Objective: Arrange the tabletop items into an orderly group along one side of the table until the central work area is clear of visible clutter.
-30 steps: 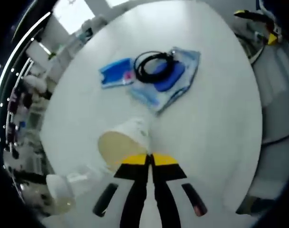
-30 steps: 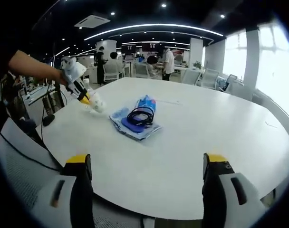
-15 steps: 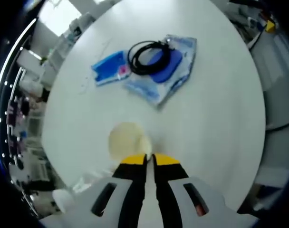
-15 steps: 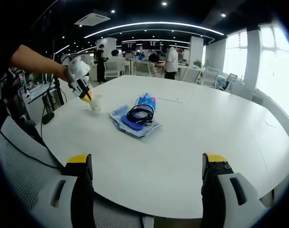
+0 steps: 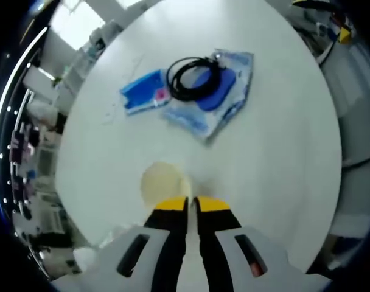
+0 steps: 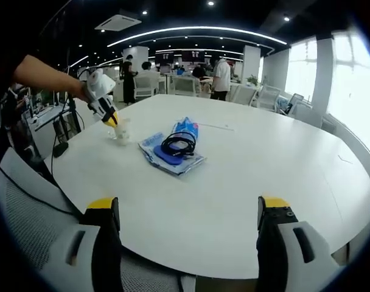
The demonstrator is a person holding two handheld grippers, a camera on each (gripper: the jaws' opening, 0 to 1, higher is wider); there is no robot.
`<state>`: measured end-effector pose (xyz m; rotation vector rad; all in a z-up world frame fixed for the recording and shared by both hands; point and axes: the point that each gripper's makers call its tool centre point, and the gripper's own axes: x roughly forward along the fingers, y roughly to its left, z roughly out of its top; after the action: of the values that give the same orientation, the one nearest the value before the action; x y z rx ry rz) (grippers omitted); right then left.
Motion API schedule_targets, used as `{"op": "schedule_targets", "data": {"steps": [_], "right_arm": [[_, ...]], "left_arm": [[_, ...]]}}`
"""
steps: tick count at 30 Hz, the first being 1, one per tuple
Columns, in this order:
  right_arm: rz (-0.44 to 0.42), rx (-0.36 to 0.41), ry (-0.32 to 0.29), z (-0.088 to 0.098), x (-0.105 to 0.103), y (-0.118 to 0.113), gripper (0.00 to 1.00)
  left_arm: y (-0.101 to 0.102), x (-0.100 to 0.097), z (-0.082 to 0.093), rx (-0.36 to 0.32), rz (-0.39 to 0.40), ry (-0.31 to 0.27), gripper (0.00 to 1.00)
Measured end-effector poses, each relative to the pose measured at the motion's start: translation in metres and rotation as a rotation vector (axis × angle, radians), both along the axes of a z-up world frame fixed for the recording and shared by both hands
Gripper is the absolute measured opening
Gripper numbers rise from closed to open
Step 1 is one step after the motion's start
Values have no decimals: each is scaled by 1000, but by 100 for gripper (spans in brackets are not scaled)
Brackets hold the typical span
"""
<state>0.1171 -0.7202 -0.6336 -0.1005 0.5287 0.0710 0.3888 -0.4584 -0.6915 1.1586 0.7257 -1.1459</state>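
Cup stands upright at the table's nine o'clock edge, rim pinched by the left gripper; right gripper waits, jaws apart.

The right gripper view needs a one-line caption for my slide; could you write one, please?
Left gripper sets a paper cup on the white table beside a coiled black cable.

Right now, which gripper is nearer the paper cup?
Left. The left gripper is at the paper cup, fingers closed on its rim. The right gripper hangs open over the table's near edge, far from it.
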Motion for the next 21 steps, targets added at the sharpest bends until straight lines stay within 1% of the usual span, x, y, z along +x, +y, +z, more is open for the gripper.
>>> {"op": "schedule_targets", "data": {"steps": [1,6,12,15,21], "right_arm": [[-1,0,-1,0,0,0,93],[-8,1,-4,0,1,-1,93],[-9,1,0,-1,0,-1,92],[-8,-2,5,-1,-1,-1,92],[-8,-4,14,-2,-2,-2,92]], "left_arm": [[0,4,1,1,-7,-18,3],[-3,13,4,-15,-11,-32,3],[-1,8,-1,2,-22,4,2],[-1,7,-3,3,-24,12,1],[-1,12,-2,-8,5,21,1]]}}
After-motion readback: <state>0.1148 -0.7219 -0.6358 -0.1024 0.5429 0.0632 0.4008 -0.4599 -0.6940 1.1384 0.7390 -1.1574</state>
